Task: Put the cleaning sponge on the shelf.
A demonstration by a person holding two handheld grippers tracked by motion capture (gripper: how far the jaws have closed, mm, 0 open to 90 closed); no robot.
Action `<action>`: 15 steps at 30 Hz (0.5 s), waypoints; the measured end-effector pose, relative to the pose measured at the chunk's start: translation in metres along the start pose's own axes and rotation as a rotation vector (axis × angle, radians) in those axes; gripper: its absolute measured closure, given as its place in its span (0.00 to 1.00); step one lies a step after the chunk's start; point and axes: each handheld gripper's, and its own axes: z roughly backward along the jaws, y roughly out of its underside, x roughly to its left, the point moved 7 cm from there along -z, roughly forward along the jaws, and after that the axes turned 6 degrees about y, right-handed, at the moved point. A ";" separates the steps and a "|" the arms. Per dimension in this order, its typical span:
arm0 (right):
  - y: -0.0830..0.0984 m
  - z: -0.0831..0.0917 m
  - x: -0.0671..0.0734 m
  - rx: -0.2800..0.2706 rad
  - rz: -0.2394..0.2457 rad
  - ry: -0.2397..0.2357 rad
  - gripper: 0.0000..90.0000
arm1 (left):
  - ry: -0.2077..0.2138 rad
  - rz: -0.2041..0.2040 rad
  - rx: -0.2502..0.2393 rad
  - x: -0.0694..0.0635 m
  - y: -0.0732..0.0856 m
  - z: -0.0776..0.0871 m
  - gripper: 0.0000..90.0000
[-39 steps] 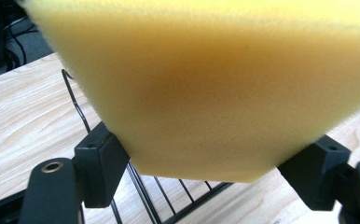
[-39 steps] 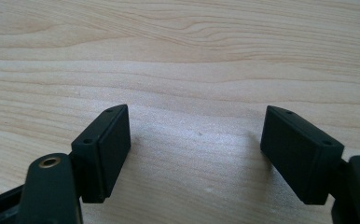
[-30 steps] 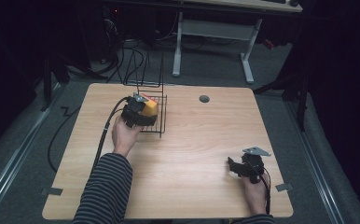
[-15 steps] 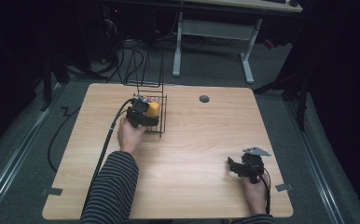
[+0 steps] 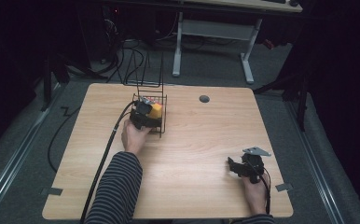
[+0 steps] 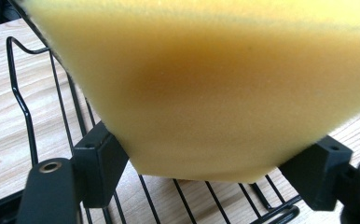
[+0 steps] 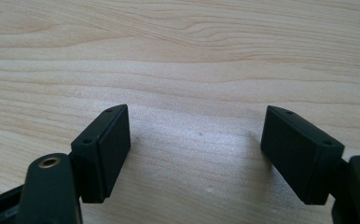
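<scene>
A yellow sponge (image 5: 156, 110) is pinched in my left gripper (image 5: 145, 115), which is shut on it inside a small black wire basket (image 5: 163, 125) at the table's far left. In the left gripper view the sponge (image 6: 206, 84) bulges wide above the two pads of the left gripper (image 6: 206, 165), which squeeze its lower end. The basket's wires (image 6: 24, 107) run just beneath. My right gripper (image 5: 234, 167) rests near the table's front right. In its own view the right gripper (image 7: 194, 149) stands open over bare wood.
The wooden table (image 5: 201, 140) has a round grommet hole (image 5: 204, 99) at the back. A tall wire frame (image 5: 148, 70) rises behind the basket. The left gripper's cable (image 5: 106, 154) trails along the sleeve. A white desk frame (image 5: 215, 32) stands beyond the table.
My left hand has carried the sponge slightly right and lower, deeper into the wire basket. The right hand has stayed still.
</scene>
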 end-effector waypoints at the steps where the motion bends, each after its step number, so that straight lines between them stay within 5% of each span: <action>1: 0.000 0.000 0.000 0.001 -0.002 0.000 0.27 | 0.002 0.000 0.000 0.000 0.000 0.000 0.26; 15: 0.000 0.000 0.000 0.000 0.000 0.000 0.27 | 0.015 -0.001 0.003 0.001 0.001 0.001 0.26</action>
